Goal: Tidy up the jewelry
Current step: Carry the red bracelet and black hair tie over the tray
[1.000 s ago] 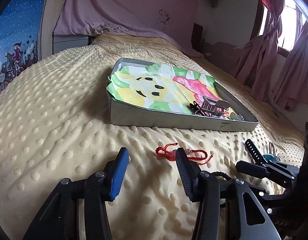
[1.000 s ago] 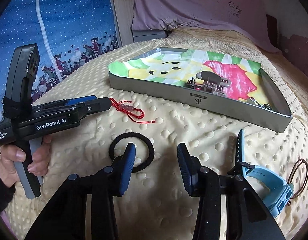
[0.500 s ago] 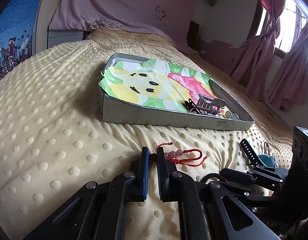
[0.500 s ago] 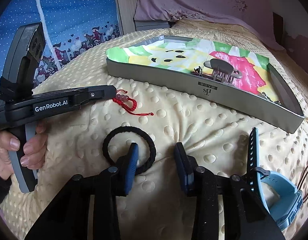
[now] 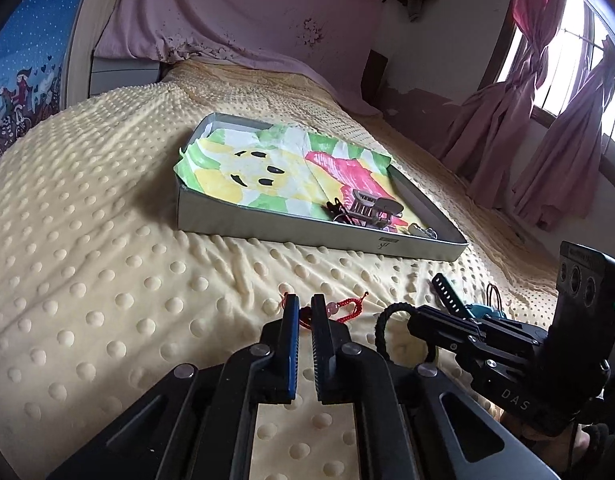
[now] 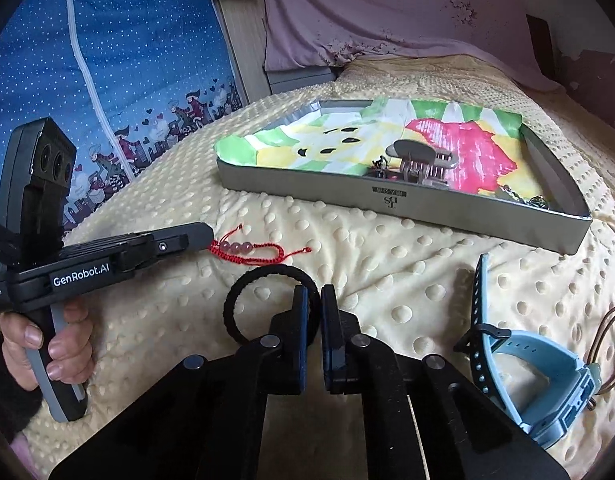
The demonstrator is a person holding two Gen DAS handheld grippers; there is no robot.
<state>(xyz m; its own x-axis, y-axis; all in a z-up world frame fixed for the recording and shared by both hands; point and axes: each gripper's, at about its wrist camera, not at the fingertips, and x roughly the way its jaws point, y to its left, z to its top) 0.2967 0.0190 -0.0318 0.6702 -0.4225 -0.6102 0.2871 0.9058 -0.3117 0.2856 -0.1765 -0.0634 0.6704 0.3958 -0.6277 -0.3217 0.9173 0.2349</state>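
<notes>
A red cord bracelet with pink beads (image 6: 247, 249) lies on the yellow dotted blanket in front of a grey tin tray (image 6: 387, 200). My left gripper (image 5: 303, 312) is shut on the bracelet's left end (image 5: 305, 314); the right wrist view shows its tip (image 6: 195, 232) at that end. A black hair tie (image 6: 243, 292) lies just below. My right gripper (image 6: 314, 300) is shut on the tie's right side. The tray (image 5: 307, 232), lined with a colourful drawing, holds a grey claw clip (image 6: 423, 160) and small jewelry.
A blue watch (image 6: 547, 368) with a black strap lies right of my right gripper, and a brown hair loop (image 6: 611, 344) beyond it. The person's hand (image 6: 47, 344) holds the left gripper. Pink curtains (image 5: 547, 120) and a pillow (image 5: 227, 20) stand at the bed's far side.
Both grippers have gone from wide open to shut. The left one moved forward and closed on the red bracelet's end. The right one closed on the black hair tie.
</notes>
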